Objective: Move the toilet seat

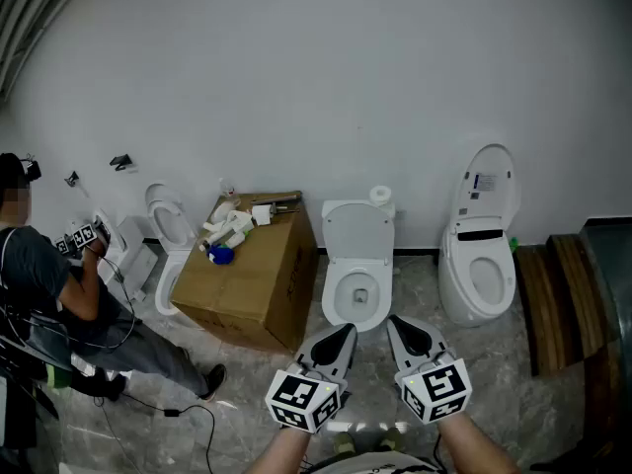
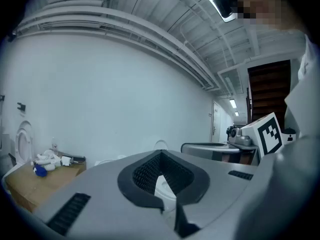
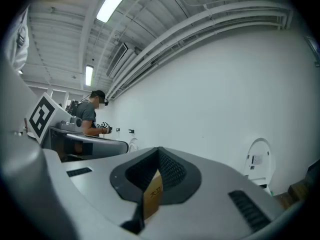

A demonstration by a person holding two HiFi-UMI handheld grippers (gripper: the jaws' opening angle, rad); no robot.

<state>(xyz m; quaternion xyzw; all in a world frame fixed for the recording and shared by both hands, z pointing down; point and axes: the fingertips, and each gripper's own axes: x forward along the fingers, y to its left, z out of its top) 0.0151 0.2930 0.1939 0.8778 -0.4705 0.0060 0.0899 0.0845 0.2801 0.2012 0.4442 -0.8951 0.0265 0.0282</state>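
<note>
The middle toilet (image 1: 356,289) stands against the wall with its white seat and lid (image 1: 357,232) raised upright. Both grippers hover low in front of it, pointing at the bowl. My left gripper (image 1: 334,346) is shut with nothing held; in the left gripper view its jaws (image 2: 159,156) meet, and a white bit of toilet shows through the gap behind them. My right gripper (image 1: 410,338) is also shut and empty; in the right gripper view (image 3: 159,151) a strip of brown cardboard shows behind its jaws.
A cardboard box (image 1: 252,275) with plumbing parts on top sits left of the middle toilet. A second toilet (image 1: 481,250) with a raised lid stands on the right, a third (image 1: 170,230) on the left. A person (image 1: 59,304) crouches at far left. Wooden planks (image 1: 553,294) lie at the right.
</note>
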